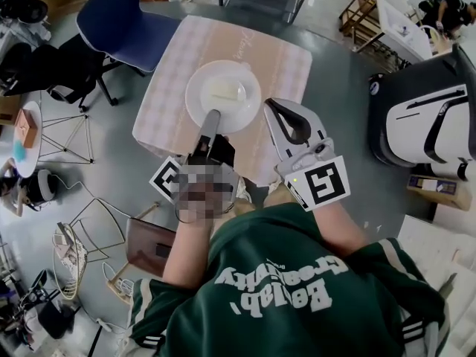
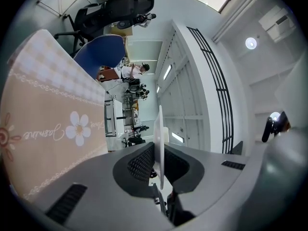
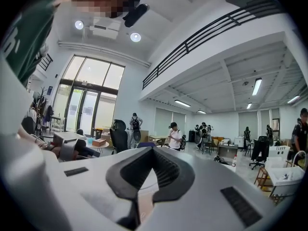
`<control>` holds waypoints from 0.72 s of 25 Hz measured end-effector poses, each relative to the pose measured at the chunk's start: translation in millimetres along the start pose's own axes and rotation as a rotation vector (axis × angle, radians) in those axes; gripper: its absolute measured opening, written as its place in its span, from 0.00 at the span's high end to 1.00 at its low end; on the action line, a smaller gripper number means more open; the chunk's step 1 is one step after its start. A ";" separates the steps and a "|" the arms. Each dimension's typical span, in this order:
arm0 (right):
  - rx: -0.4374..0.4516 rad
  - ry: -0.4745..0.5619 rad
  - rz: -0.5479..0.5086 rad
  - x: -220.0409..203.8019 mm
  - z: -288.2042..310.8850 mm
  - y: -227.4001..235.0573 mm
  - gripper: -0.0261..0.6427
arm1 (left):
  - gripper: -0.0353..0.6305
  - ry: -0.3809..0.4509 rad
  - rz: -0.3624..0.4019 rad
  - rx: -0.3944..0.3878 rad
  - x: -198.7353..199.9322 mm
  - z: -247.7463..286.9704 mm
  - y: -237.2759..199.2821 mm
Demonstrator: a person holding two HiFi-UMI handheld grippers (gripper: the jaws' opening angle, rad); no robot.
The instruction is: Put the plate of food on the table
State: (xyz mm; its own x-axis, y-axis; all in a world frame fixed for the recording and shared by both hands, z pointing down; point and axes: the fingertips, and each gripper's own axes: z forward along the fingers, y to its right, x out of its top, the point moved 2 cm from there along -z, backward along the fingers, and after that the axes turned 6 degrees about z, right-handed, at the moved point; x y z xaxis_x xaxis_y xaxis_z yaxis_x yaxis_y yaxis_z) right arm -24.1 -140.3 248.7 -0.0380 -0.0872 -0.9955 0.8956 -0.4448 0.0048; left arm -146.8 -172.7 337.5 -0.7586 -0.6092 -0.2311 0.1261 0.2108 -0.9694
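A white plate [image 1: 223, 95] with a pale piece of food on it is over the pink checked tablecloth of the table [image 1: 171, 103]. My left gripper [image 1: 213, 115] is shut on the plate's near rim. In the left gripper view the plate [image 2: 159, 129] shows edge-on between the pads of the left gripper [image 2: 159, 153], and a gap separates it from the flowered tablecloth [image 2: 53, 124]. My right gripper [image 1: 271, 106] hovers over the table's near right edge, beside the plate, shut and empty. In its own view the right gripper [image 3: 150, 151] has its tips together with nothing between them.
A blue chair [image 1: 126, 21] stands at the table's far left corner, with a black office chair [image 1: 56, 69] further left. A white and black machine [image 1: 420, 117] is on the floor to the right. Wire-legged stools and clutter [image 1: 71, 255] lie at the near left. Several people [image 3: 174, 134] stand far off.
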 end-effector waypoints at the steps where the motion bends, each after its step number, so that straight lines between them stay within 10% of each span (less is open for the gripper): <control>1: -0.001 -0.001 0.001 0.0 0.4 0.9 0.94 | 0.91 -0.003 -0.003 0.002 -1.2 1.0 -1.3; 18: 0.155 -0.007 0.055 -12.0 35.9 29.1 0.94 | 0.91 0.045 -0.002 0.023 -9.2 33.7 -22.6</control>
State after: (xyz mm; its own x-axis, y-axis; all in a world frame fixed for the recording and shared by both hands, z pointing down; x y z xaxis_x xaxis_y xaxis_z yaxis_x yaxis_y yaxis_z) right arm -13.5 -184.3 264.1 0.0056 -0.1210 -0.9926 0.8174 -0.5713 0.0743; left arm -121.1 -197.6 358.7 -0.7865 -0.5749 -0.2258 0.1390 0.1914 -0.9716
